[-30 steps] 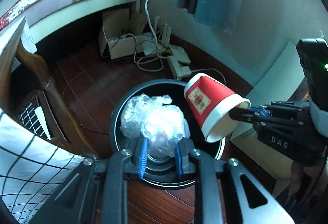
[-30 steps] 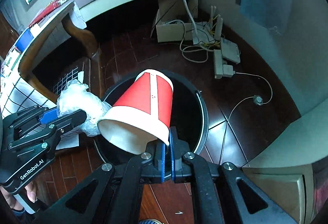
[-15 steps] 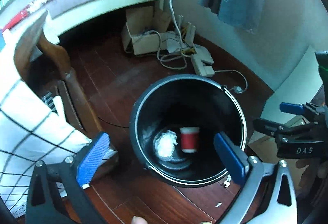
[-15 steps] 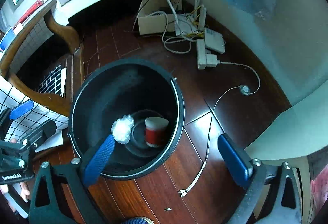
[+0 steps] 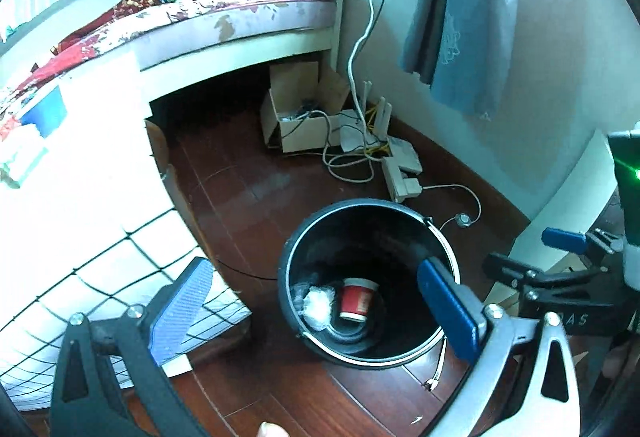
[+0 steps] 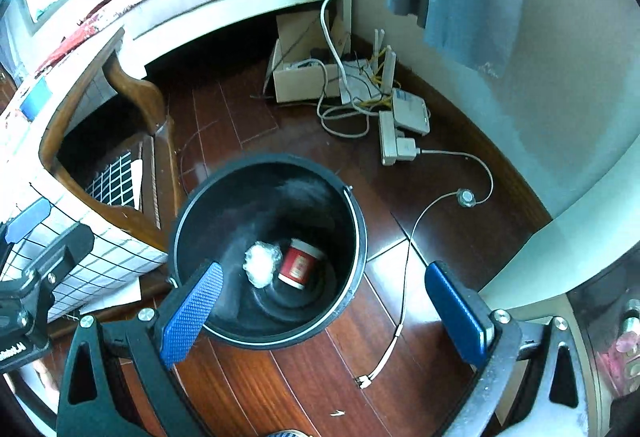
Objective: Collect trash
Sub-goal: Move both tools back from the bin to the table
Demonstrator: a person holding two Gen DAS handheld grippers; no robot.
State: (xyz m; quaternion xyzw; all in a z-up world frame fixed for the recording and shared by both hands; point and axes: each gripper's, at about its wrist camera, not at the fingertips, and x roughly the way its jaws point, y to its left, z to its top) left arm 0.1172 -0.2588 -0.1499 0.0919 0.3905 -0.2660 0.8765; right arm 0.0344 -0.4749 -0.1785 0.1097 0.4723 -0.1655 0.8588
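While the left gripper (image 5: 316, 313) hangs with jaws wide apart and empty, the bin (image 5: 292, 249) at 5 o'clock holds a cup (image 5: 356, 299) lying beside a plastic wad (image 5: 318, 303). From the right gripper (image 6: 324, 313), equally spread, cup (image 6: 298, 265) and wad (image 6: 262, 263) lie touching on the bin's (image 6: 360, 213) floor, centre frame.

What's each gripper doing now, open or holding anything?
Left gripper: open, holding nothing.
Right gripper: open, holding nothing.
The cup and plastic wad lie in the bin.
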